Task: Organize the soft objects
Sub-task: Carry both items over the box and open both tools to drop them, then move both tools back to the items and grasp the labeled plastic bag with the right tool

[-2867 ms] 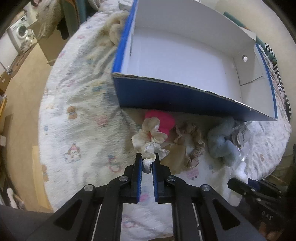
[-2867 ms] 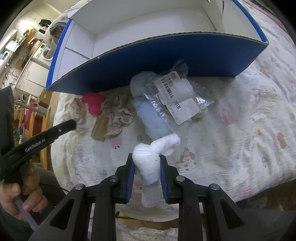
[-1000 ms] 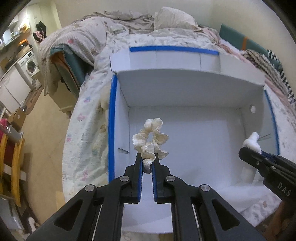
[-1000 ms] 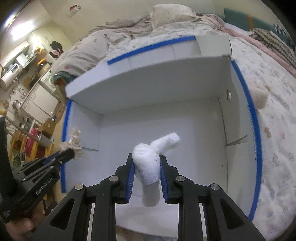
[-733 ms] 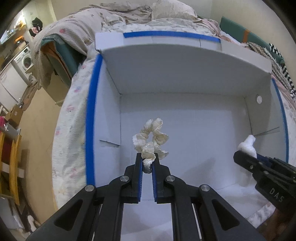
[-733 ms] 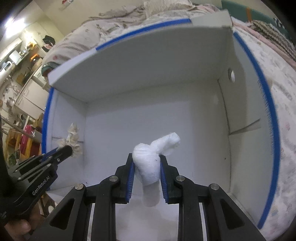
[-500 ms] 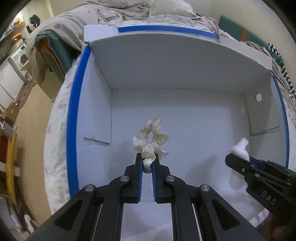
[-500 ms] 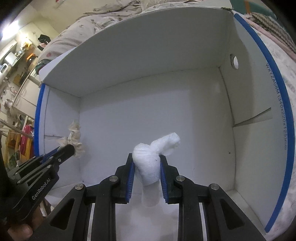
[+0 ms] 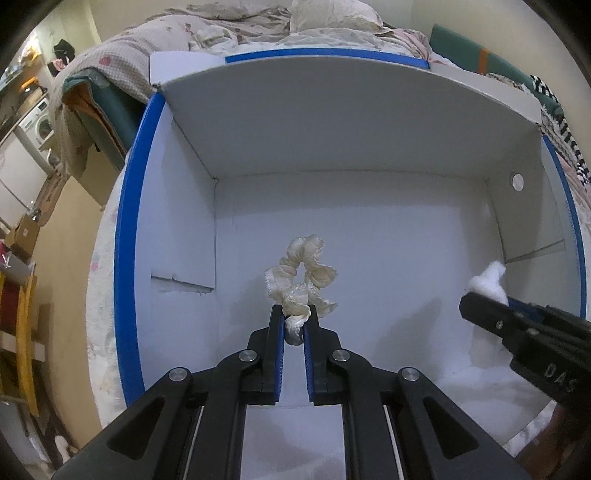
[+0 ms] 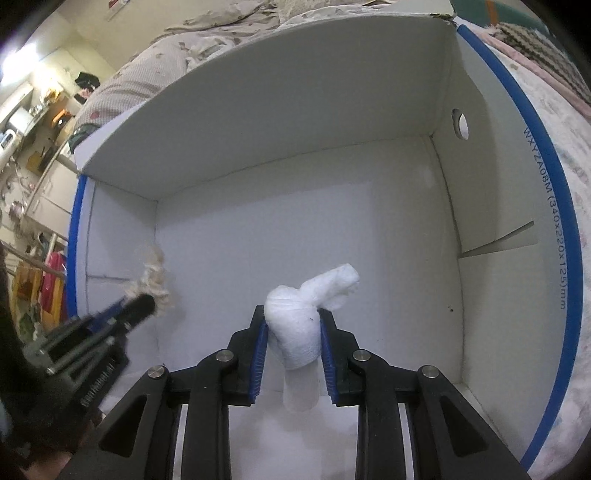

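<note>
My left gripper (image 9: 294, 325) is shut on a cream ruffled scrunchie (image 9: 301, 282) and holds it above the floor of a white cardboard box with blue edges (image 9: 127, 206). My right gripper (image 10: 293, 332) is shut on a knotted white cloth (image 10: 303, 314), also over the box floor (image 10: 295, 221). In the left wrist view the right gripper (image 9: 517, 325) enters from the right with the white cloth (image 9: 489, 280). In the right wrist view the left gripper (image 10: 122, 317) enters from the left with the scrunchie (image 10: 153, 277).
The box stands on a bed with a patterned sheet (image 10: 576, 147). Rumpled blankets and a pillow (image 9: 325, 18) lie behind the box. A room floor with furniture and a washing machine (image 9: 37, 122) lies off the bed's left side.
Both grippers have moved from the pile in front of the box up and over its near wall and down into the box, still holding the scrunchie and the white cloth.
</note>
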Motion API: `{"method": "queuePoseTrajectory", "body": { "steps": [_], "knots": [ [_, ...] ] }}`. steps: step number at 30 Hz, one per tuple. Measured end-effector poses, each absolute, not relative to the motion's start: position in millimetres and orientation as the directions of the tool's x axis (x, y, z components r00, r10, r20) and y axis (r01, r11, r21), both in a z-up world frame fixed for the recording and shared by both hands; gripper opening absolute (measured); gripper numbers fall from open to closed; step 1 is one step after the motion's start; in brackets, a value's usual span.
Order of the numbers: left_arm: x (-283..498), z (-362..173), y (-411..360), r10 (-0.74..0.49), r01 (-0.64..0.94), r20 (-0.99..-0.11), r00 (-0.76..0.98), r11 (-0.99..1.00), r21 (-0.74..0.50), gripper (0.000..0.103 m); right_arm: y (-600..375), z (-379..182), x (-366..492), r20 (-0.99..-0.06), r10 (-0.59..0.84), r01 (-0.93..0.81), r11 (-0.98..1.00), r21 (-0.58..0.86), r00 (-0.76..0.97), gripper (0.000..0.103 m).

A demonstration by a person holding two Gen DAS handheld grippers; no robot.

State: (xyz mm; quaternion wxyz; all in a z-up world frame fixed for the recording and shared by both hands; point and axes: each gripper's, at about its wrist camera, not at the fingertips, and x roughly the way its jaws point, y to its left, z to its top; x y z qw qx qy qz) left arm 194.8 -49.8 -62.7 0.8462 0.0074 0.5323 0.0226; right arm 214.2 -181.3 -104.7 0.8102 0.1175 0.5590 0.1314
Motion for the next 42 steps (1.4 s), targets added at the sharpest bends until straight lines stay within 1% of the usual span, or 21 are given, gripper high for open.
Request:
{"method": "queuePoseTrajectory", "body": {
  "steps": [1,2,3,5,6,7,8,9,10,12,16,19,23,26,31,42],
  "knots": [
    [195,-63,-50,0.046,-0.034,-0.902,0.43,0.999,0.035,0.01,-181,-104,215,-0.874,0.345,-0.079,0.937,0.339,0.342,0.052],
    [195,-64,-49,0.044,-0.037,-0.904,0.426,0.999,0.031,0.011,-181,-103,215,-0.872,0.346,-0.076,0.937,0.341,0.346,0.064],
    [196,-63,-49,0.043,-0.038,-0.905,0.423,0.999,0.03,0.013,-181,-100,215,-0.865,0.349,-0.074,0.935,0.347,0.36,0.072],
    [194,-61,-49,0.043,-0.041,-0.903,0.428,0.999,0.027,0.018,-181,-95,215,-0.855,0.357,-0.074,0.932,0.356,0.376,0.072],
    [194,-58,-49,0.039,-0.038,-0.899,0.436,0.999,0.024,0.026,-182,-93,216,-0.851,0.36,-0.072,0.93,0.361,0.382,0.074],
    [193,-56,-49,0.036,-0.035,-0.895,0.445,0.999,0.023,0.043,-184,-92,216,-0.846,0.361,-0.065,0.928,0.366,0.392,0.08],
    [192,-52,-49,0.04,-0.036,-0.889,0.457,0.999,0.026,0.053,-187,-90,217,-0.842,0.361,-0.054,0.927,0.372,0.401,0.083],
    [191,-50,-49,0.047,-0.041,-0.884,0.466,0.999,0.032,0.071,-189,-88,218,-0.838,0.362,-0.044,0.925,0.378,0.408,0.09],
    [190,-47,-49,0.058,-0.047,-0.877,0.477,0.998,0.04,0.073,-191,-88,218,-0.835,0.364,-0.036,0.922,0.385,0.413,0.097],
    [187,-40,-48,0.076,-0.06,-0.856,0.511,0.997,0.052,0.073,-192,-87,216,-0.831,0.36,-0.027,0.922,0.385,0.424,0.103],
    [184,-34,-46,0.075,-0.068,-0.85,0.521,0.997,0.046,0.073,-192,-79,216,-0.813,0.353,-0.033,0.924,0.382,0.462,0.103],
    [185,-30,-44,0.109,-0.097,-0.851,0.513,0.993,0.069,0.073,-192,-72,213,-0.802,0.344,-0.047,0.928,0.369,0.488,0.103],
    [180,-27,-45,0.119,-0.087,-0.842,0.526,0.992,0.086,0.073,-196,-66,208,-0.797,0.321,-0.054,0.938,0.343,0.512,0.103],
    [173,-23,-41,0.105,-0.091,-0.838,0.536,0.994,0.066,0.073,-198,-62,204,-0.788,0.325,-0.06,0.936,0.346,0.524,0.103],
    [165,-12,-37,0.115,-0.109,-0.826,0.551,0.992,0.065,0.073,-204,-50,190,-0.77,0.286,-0.055,0.949,0.311,0.57,0.103],
    [124,12,-15,0.106,-0.147,-0.814,0.571,0.989,0.026,0.073,-207,-30,153,-0.759,0.31,-0.081,0.942,0.324,0.572,0.103]
  ]
}}
